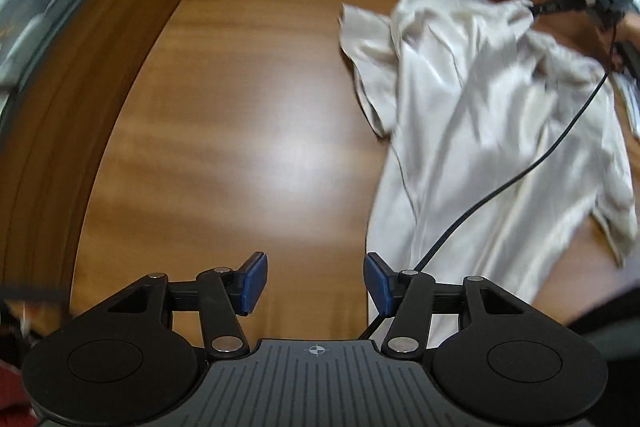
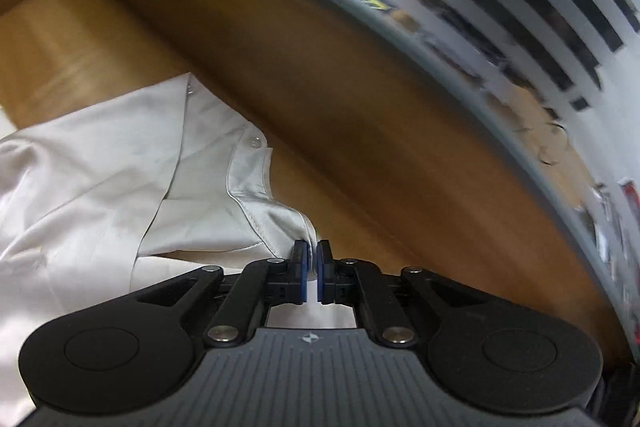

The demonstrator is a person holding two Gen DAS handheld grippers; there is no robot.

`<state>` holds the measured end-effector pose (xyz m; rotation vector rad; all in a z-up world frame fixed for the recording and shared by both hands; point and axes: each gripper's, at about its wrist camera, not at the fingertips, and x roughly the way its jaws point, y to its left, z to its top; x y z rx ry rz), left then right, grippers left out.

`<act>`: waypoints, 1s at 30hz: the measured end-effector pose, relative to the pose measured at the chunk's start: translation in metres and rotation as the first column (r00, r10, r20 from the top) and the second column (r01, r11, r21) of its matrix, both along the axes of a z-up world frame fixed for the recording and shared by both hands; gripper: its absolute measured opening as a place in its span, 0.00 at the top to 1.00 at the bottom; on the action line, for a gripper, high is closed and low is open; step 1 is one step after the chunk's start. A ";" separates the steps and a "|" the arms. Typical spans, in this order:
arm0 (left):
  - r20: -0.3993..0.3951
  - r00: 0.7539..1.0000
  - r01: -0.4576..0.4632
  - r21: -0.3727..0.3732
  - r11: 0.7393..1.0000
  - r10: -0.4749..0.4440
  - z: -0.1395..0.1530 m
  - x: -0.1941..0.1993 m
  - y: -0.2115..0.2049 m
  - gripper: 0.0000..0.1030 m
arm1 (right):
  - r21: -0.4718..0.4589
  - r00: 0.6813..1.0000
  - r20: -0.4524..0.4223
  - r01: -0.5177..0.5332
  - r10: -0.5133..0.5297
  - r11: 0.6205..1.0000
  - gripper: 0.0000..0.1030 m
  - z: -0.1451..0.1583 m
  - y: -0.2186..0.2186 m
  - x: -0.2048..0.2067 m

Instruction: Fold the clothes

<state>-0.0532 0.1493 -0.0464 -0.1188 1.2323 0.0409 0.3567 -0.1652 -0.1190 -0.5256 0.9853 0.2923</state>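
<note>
The spreading-out step is in hand, by my reading: the shirt [image 1: 480, 131] is lying rumpled on the desk [image 1: 248, 131], not yet flat enough to fold, and the right claw [image 2: 312, 267] is pinching a bit of its edge near the collar, with pale cloth showing between the nearly closed pads. In the left wrist view that same claw is appearing at the far top right, gripping the shirt's upper edge, with a hand partly showing behind it. The left claw [image 1: 315, 281] is standing open with nothing between its blue pads [image 1: 256, 279], hovering over bare wood just beside the shirt's near hem, and a black cable [image 1: 520, 175] is trailing across the cloth. The next move is probably calling for the left claw to take hold of a free edge or the opposite shoulder, so that both claws can pull the shirt taut and lay it flat; it is needing a clean pinch on one layer only, clear of the cable. The shirt is looking pale cream with a soft sheen, short-sleeved, buttoned at the placket [image 2: 254, 143], creased in long diagonal folds, one sleeve flopping outward at the left and the body lying in the right half of the desk.
</note>
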 end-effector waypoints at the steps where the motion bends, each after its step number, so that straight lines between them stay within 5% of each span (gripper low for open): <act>1: 0.012 1.000 0.014 0.003 1.000 -0.014 0.000 0.011 0.000 0.45 | 0.001 1.000 0.001 0.015 -0.015 1.000 0.86 0.000 -0.001 0.002; 5: 0.047 0.997 0.060 0.014 0.998 -0.061 -0.005 0.047 0.003 0.45 | 0.048 0.999 0.000 0.034 -0.034 0.998 0.65 0.010 0.000 -0.010; 14: 0.053 0.993 0.106 0.003 0.994 -0.106 -0.030 0.111 0.011 0.45 | 0.253 0.980 -0.198 0.063 -0.012 0.965 0.58 0.006 0.019 -0.067; 21: 0.058 0.996 0.066 -0.035 0.997 -0.064 -0.041 0.135 0.021 0.45 | 0.373 0.952 -0.295 0.196 -0.084 0.907 0.31 -0.011 0.054 -0.077; 25: 0.059 0.997 0.046 -0.068 0.997 -0.042 -0.043 0.135 0.026 0.45 | 0.377 0.935 -0.308 0.289 -0.176 0.880 0.33 -0.026 0.071 -0.071; 30: 0.059 0.998 0.040 -0.080 0.996 -0.035 -0.043 0.122 0.031 0.45 | 0.337 0.910 -0.317 0.372 -0.268 0.865 0.79 -0.032 0.071 -0.074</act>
